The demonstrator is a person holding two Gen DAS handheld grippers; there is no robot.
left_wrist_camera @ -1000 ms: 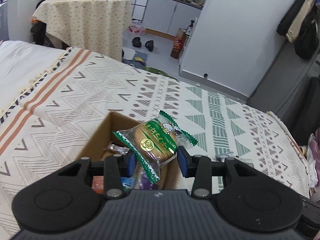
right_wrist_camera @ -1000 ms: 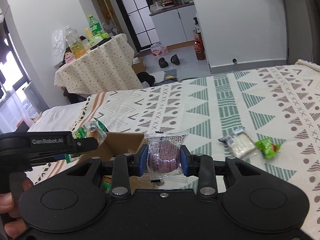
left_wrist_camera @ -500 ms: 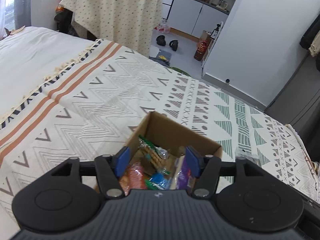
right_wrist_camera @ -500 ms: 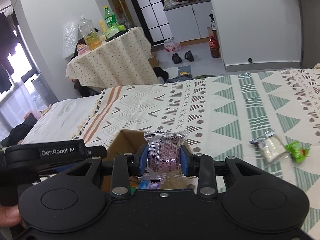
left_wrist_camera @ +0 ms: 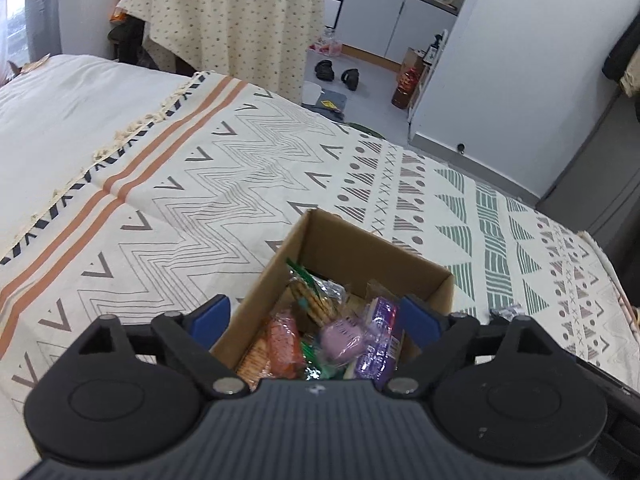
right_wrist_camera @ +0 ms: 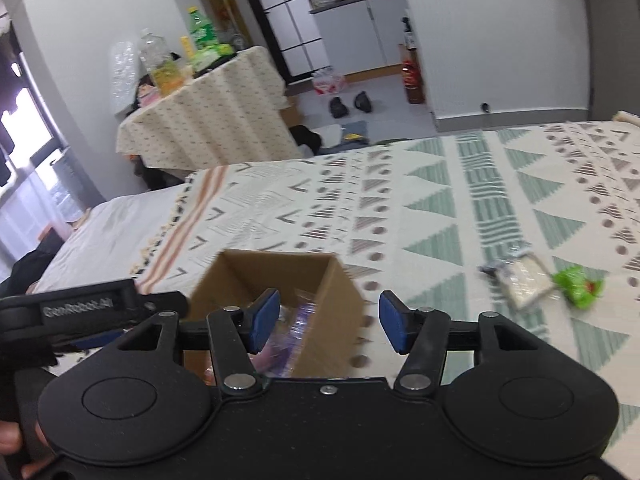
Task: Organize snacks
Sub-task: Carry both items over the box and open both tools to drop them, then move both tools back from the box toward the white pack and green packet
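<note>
**Desk:** Snacks [left_wrist_camera: 320, 336] are seen piled in the cardboard box [left_wrist_camera: 360, 252], which is set on the bed's patterned blanket [left_wrist_camera: 224, 184], toward its near edge. How are the tongs held?

**Photographer:** Both pairs are spread and nothing is pinched. The left tongs [left_wrist_camera: 316, 318] are held above the box's open top; the right tongs [right_wrist_camera: 324, 322] are held just over its right wall [right_wrist_camera: 336, 312], with a purple-wrapped snack [right_wrist_camera: 298, 328] seen blurred inside the box.

**Desk:** What could go wrong from here?

**Photographer:** Two packets are left out near the blanket's right edge: a pale one [right_wrist_camera: 520, 280] and, just beside it, a green one [right_wrist_camera: 578, 288]. A slippery wrapper could be squeezed out of the tongs if only its crimped end is pinched. The light box could also be nudged or tipped on the soft bedding if its wall is clipped on the way back.

**Desk:** Anything in the way?

**Photographer:** Nothing is seen between the box and the two packets. A cloth-covered table with bottles [right_wrist_camera: 208, 116] and shoes [right_wrist_camera: 350, 104] on the floor are seen beyond the bed, well apart.
</note>
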